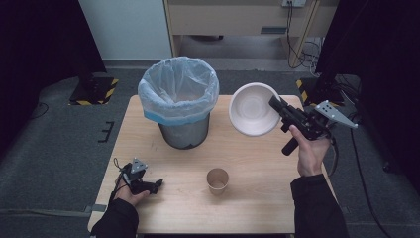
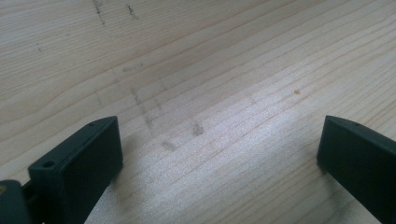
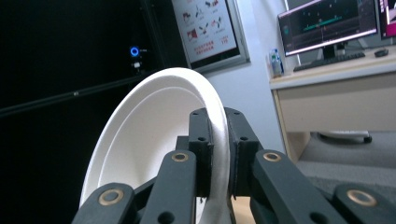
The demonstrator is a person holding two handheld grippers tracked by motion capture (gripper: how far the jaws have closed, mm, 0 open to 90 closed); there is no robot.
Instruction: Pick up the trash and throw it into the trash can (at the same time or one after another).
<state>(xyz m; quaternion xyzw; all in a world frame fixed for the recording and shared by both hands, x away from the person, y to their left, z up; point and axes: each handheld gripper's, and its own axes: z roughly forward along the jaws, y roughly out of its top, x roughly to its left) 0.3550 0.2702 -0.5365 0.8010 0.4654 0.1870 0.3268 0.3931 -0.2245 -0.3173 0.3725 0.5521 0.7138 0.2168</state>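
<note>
Bowl (image 3: 140, 140) handling starts at the right gripper (image 3: 218, 140), whose two black jaws are closed tight on the white rim, one pad inside the wall and one outside. In the high view the bowl (image 1: 253, 110) hangs in the air, tipped on edge with its hollow facing the camera, just to the right of the lined bin (image 1: 179, 99) and above the far right part of the table (image 1: 247, 198). It looks like thin moulded paper or foam: very light, a little springy, easy to dent, with a smooth wall that could slip under a loose pinch. The rim is the sensible place to grip, as it is the stiffest edge, and a firm but gentle squeeze should do. The left gripper (image 1: 143, 183) rests low on the table with its jaws wide apart and nothing between them. A brown paper cup (image 1: 217, 180) stands upright near the front.
</note>
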